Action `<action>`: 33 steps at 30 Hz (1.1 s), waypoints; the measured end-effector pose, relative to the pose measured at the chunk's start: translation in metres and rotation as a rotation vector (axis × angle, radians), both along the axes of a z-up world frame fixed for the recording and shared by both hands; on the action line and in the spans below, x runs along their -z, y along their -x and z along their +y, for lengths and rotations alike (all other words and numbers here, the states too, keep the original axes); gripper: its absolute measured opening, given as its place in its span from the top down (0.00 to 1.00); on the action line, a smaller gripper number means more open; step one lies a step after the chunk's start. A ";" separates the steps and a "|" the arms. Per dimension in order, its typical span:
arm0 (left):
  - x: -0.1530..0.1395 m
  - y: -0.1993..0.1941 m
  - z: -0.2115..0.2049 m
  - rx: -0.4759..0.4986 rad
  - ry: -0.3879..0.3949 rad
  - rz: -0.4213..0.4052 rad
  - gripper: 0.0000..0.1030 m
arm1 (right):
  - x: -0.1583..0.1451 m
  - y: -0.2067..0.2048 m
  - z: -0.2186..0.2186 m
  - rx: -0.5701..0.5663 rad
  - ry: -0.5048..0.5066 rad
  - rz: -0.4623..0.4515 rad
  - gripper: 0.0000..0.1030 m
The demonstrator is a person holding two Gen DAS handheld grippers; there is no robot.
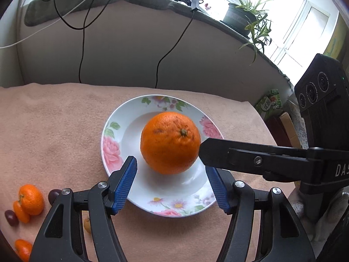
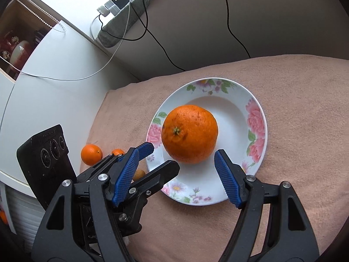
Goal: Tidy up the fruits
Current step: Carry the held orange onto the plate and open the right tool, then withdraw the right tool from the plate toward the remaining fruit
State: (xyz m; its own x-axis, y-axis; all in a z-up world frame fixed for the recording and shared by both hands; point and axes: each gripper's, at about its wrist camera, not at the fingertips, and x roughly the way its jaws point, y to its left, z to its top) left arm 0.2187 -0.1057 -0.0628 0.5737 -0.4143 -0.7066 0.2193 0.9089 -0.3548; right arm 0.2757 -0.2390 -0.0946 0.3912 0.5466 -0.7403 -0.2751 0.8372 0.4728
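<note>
A large orange (image 1: 170, 142) lies in a white floral plate (image 1: 122, 118) on the pink cloth; it also shows in the right wrist view (image 2: 189, 133) on the plate (image 2: 237, 109). My left gripper (image 1: 172, 183) is open, its blue pads just short of the orange on either side. My right gripper (image 2: 176, 175) is open too, just in front of the orange. In the left wrist view the right gripper's black finger (image 1: 218, 150) reaches in from the right, close to the orange. The left gripper (image 2: 160, 159) shows at lower left of the right view.
Small oranges (image 1: 31, 198), kumquats (image 1: 20, 211) and dark grapes (image 1: 11, 218) lie on the cloth left of the plate; an orange (image 2: 91, 154) shows there too. Cables hang down the wall behind. A potted plant (image 1: 240, 15) stands on the sill.
</note>
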 end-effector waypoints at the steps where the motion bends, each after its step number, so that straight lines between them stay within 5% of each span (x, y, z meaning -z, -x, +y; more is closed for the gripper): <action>1: 0.001 -0.002 0.001 0.000 0.002 0.000 0.38 | -0.003 0.000 -0.001 0.007 0.003 -0.012 0.27; 33: -0.025 0.046 0.033 -0.041 -0.031 -0.091 0.30 | -0.030 0.060 0.019 0.023 0.172 -0.275 0.18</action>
